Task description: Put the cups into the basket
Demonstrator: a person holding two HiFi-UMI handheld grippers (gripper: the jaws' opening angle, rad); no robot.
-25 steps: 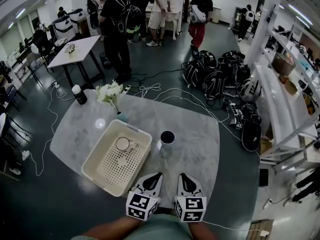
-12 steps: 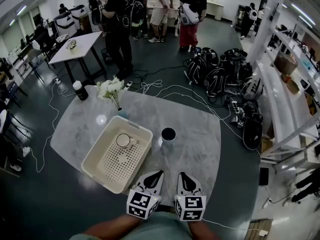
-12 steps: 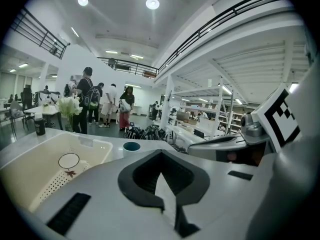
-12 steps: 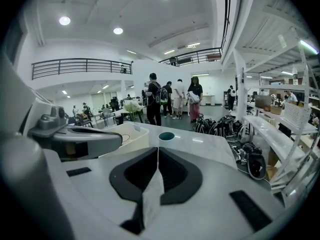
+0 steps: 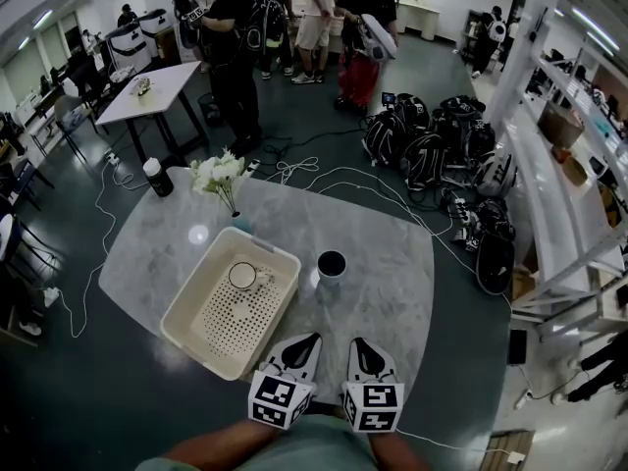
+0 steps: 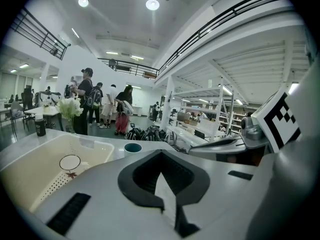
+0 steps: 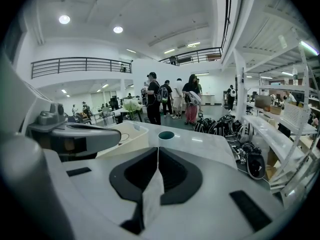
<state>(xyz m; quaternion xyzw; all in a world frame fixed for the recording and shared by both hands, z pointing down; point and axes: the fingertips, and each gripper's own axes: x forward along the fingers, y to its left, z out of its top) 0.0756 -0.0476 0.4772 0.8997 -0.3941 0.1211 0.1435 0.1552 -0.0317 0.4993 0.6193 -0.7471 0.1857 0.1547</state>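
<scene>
Starting nearest, the 2 grippers sit side by side over the near edge of the table [image 5: 392,292], well short of any cup. The left gripper [image 5: 310,341] has its jaws pressed together with nothing between them. The right gripper [image 5: 355,344] is likewise closed and empty.

Ahead of them, the loose cup [image 5: 332,265] stands upright on the table, just beside the right wall of the basket [image 5: 231,327] and almost straight ahead of the right gripper. The stowed cup [image 5: 241,277] already stands in the far part of the basket. By my reckoning that is 1 of 2 done, and the step in hand is the reach for the loose cup.

The right gripper looks the better choice, since its line is clear. Its jaws should part wide before they arrive, because the tabletop looks smooth and a closed tip would likely push the cup away or tip it. Come in level from the near side, take the cup below its rim, and clamp squarely. Then lift it above the basket wall before moving left. Set it on the bare perforated floor nearer than the stowed cup, so the 2 do not knock.

Farther back, the flowers [image 5: 218,177] and the bottle [image 5: 155,180] stand well apart from that path.
</scene>
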